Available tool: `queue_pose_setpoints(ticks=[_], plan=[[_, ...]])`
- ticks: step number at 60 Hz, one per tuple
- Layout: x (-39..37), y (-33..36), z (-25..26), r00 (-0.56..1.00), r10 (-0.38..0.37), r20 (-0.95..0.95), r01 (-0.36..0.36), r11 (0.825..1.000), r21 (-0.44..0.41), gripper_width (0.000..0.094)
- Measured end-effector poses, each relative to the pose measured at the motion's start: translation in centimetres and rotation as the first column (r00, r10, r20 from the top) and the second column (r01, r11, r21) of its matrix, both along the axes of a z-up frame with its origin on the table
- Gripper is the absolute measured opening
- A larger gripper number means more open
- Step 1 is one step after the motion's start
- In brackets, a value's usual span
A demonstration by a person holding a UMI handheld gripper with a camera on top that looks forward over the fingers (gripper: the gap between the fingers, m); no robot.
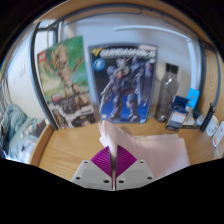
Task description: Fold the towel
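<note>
A pale pink towel lies on the wooden table, spread to the right of the fingers. One corner of it is pulled up into a peak between my purple pads. My gripper is shut on that corner, with the pads pressed together around the cloth. The rest of the towel trails down and to the right from the pinched peak.
Two large boxes stand upright at the back of the table: a Groot box on the left and a Gundam box in the middle. A clear bottle and small blue items stand at the back right. Crumpled bedding lies off the table's left edge.
</note>
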State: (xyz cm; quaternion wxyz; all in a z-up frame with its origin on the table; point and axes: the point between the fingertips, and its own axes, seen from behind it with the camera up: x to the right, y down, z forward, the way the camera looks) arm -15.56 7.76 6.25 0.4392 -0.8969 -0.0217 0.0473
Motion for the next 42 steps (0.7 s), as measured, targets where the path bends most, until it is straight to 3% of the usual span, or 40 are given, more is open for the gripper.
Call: queue_pose_setpoints(ticks=[10,19,21,25,26,27,28,31,42], plan=[[8.4,-0.1,5.4,0.992,-0.101,-0.073,0.104,0.994,0.032,0.0031],[17.5,-1.1,3.6,0.981,-0.185,-0.051,0.185,0.983,-0.003,0.0111],[19.2,-1.4,2.4,0.979,-0.199,-0.038,0.198,0.98,-0.018,0.0168],[22.0,-1.8,-0.3,0.98,-0.196,0.014,0.197,0.979,-0.056,0.0399],[22.8,-1.8,-0.8,0.981,-0.193,0.028,0.194,0.979,-0.067,0.0383],[23.5,-1.9,-1.3,0.98,-0.193,0.043,0.196,0.978,-0.071,0.0473],[24.2,-1.9,-1.6,0.979,-0.194,0.055,0.198,0.977,-0.074,0.0469],[25.7,-2.3,-2.2,0.978,-0.196,0.068,0.202,0.976,-0.081,0.0579],[26.5,-4.5,1.8,0.988,-0.152,-0.039,0.15,0.987,-0.051,0.071]])
